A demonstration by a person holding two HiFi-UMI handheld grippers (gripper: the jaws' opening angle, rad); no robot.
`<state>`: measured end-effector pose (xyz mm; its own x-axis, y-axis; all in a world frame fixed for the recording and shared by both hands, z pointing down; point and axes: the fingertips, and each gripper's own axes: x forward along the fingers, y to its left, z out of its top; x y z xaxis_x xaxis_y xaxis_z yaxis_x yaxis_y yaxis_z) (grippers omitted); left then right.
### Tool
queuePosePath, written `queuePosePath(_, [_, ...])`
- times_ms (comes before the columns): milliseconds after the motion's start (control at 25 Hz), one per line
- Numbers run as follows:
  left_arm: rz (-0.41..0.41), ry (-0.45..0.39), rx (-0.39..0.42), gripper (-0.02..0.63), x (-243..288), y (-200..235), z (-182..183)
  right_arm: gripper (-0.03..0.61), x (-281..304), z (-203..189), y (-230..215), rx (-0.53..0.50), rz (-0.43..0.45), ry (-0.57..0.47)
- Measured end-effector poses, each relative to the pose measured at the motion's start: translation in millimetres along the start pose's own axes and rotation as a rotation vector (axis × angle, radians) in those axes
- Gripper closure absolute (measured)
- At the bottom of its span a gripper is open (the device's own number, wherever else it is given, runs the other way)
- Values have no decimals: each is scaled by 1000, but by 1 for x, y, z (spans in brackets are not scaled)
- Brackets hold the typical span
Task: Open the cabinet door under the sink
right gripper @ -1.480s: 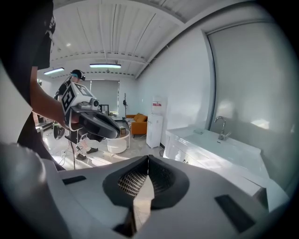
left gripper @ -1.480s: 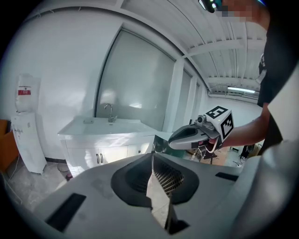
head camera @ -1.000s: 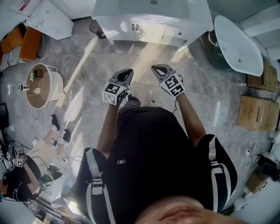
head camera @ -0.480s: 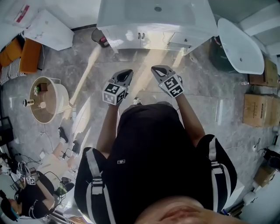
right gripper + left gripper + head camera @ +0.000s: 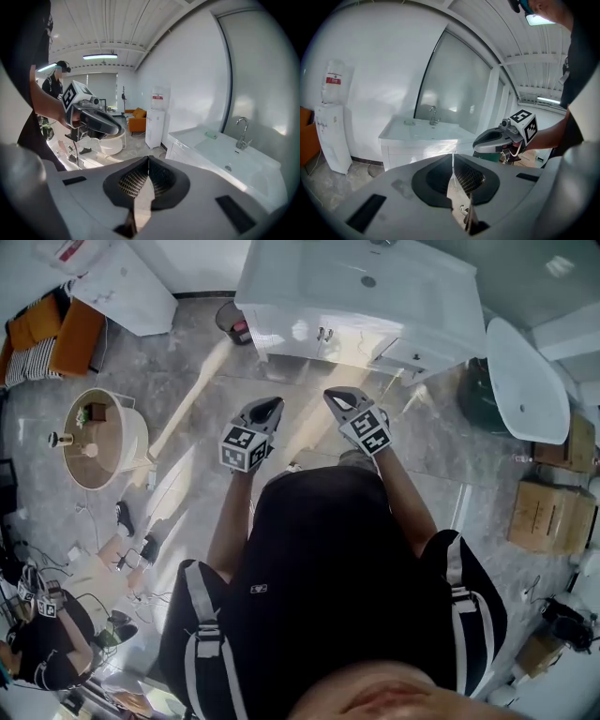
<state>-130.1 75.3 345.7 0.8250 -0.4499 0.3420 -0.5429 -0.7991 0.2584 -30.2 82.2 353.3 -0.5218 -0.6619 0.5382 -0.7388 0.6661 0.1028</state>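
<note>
Head view: left hand-held gripper [image 5: 270,405] and right hand-held gripper [image 5: 336,394] are held clenched, empty, apart from the shut cabinet door [image 5: 296,337]; the dispenser label [image 5: 333,80] cannot be read.

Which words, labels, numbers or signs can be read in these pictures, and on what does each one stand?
No text can be read clearly in any view.
Red label on the water bottle on top of the dispenser: print too blurred to read.
Small white logo on the black shirt: too small to read.
Left cube and right cube: square black-and-white marker patterns only, no words or numbers.
</note>
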Motion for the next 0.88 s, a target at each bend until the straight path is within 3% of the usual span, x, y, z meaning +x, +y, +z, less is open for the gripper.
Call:
queuePosePath(480, [214,-50,-126,597,76,26,9,519,41,-15,-78,-130,238,21])
queuePosePath(760, [294,-18,-214,597,167,25,5,518,44,-77,-161,-96,324,48])
queuePosePath(880, [309,20,-203,597,215,31,-8,519,50,-102,-192,-59,343,41])
